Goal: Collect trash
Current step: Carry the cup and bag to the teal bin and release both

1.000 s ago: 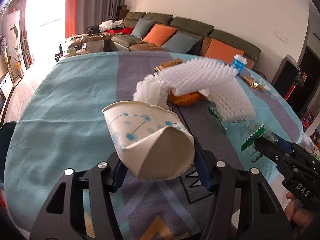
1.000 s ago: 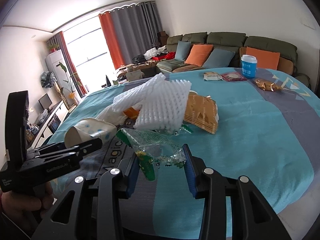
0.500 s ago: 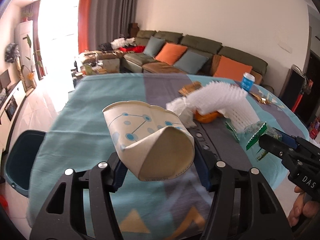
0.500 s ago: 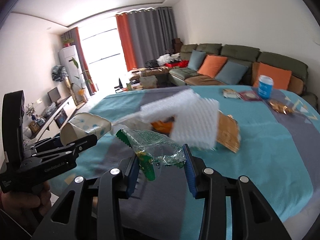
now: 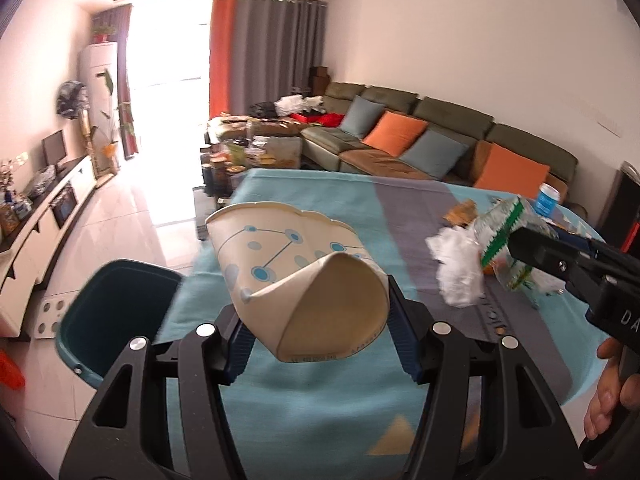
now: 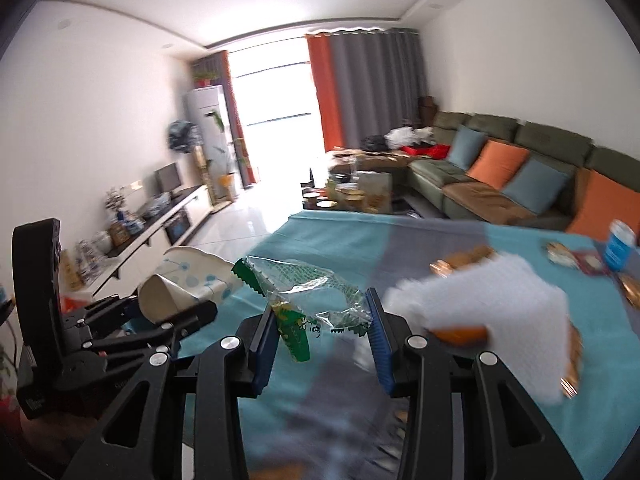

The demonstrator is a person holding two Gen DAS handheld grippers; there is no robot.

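My left gripper (image 5: 320, 332) is shut on a crumpled paper cup (image 5: 296, 280) with blue dots, held above the table's near left corner. The same cup (image 6: 188, 284) shows at the left of the right wrist view, in the left gripper (image 6: 160, 312). My right gripper (image 6: 324, 336) is shut on a clear and green plastic wrapper (image 6: 304, 300); that wrapper (image 5: 508, 240) also appears at the right of the left wrist view. A dark teal bin (image 5: 116, 312) stands open on the floor, left of the table.
On the teal and grey tablecloth (image 5: 320, 208) lie white foam netting (image 6: 492, 312), a white tissue wad (image 5: 456, 268), orange peel (image 6: 460, 334), gold wrappers (image 6: 460, 258) and a blue tub (image 6: 620, 244). A sofa (image 5: 440, 136) runs behind. A person's hand (image 5: 608, 396) holds the right gripper.
Both grippers have lifted and swung left with their loads. The table litter has slid right in view, and the bin and floor have come into the left wrist view.
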